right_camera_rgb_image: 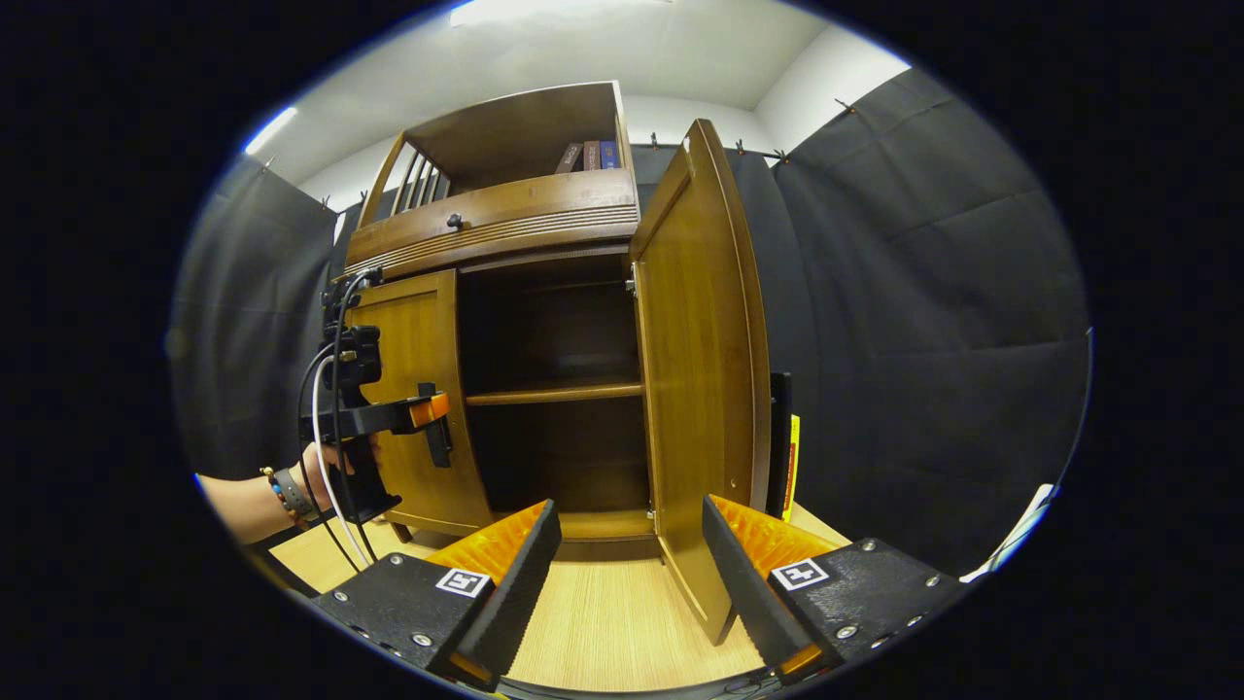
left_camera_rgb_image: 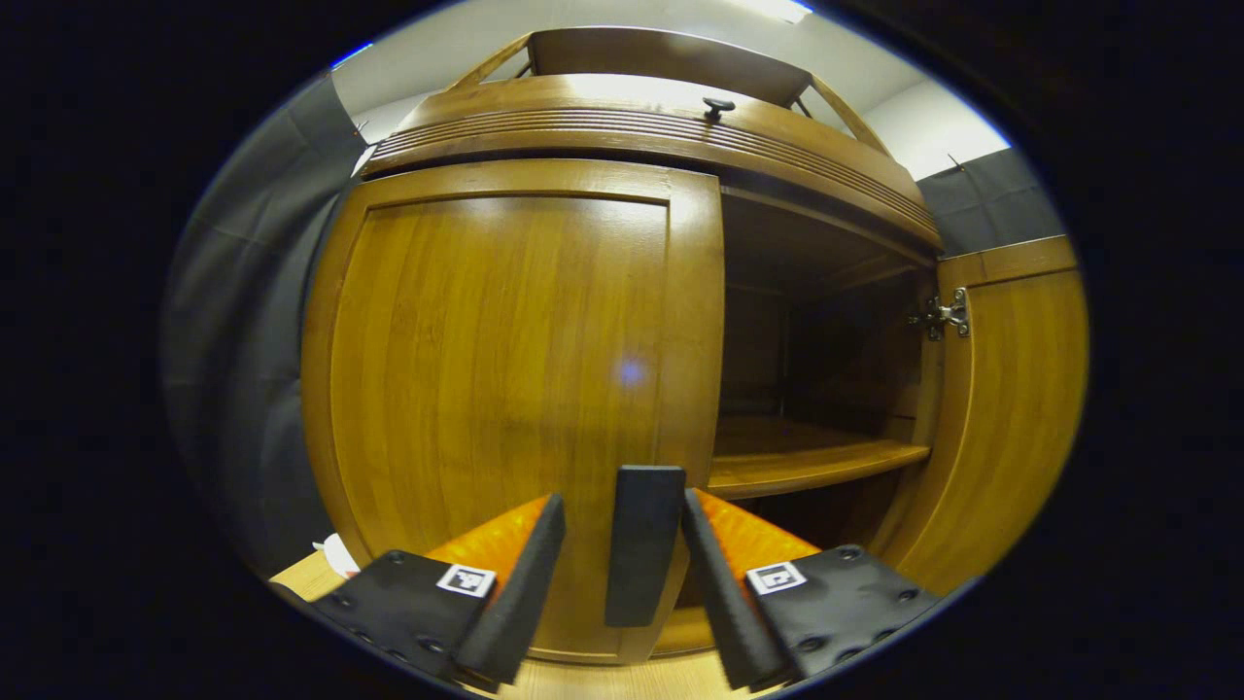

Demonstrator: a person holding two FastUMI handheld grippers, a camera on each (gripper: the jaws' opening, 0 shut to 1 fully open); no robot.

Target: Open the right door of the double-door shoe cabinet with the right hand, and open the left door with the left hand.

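Observation:
The wooden shoe cabinet (right_camera_rgb_image: 505,219) stands ahead. Its left door (left_camera_rgb_image: 505,369) is closed. A dark upright handle (left_camera_rgb_image: 641,544) on that door's right edge sits between the fingers of my left gripper (left_camera_rgb_image: 622,501), which is open, with a gap on each side of the handle. The right gripper view has a person's hand holding the left gripper (right_camera_rgb_image: 432,413) against the left door (right_camera_rgb_image: 418,389). The right door (right_camera_rgb_image: 700,369) is swung wide open, baring a shelf (right_camera_rgb_image: 554,393). My right gripper (right_camera_rgb_image: 632,507) is open and empty, the open door's lower corner just inside its right finger.
A drawer with a small knob (left_camera_rgb_image: 718,105) runs above the doors, and books (right_camera_rgb_image: 585,156) stand on the top shelf. Flat black and yellow items (right_camera_rgb_image: 785,447) lean behind the open door. The cabinet rests on a light wooden board (right_camera_rgb_image: 603,612). Black cloth walls surround it.

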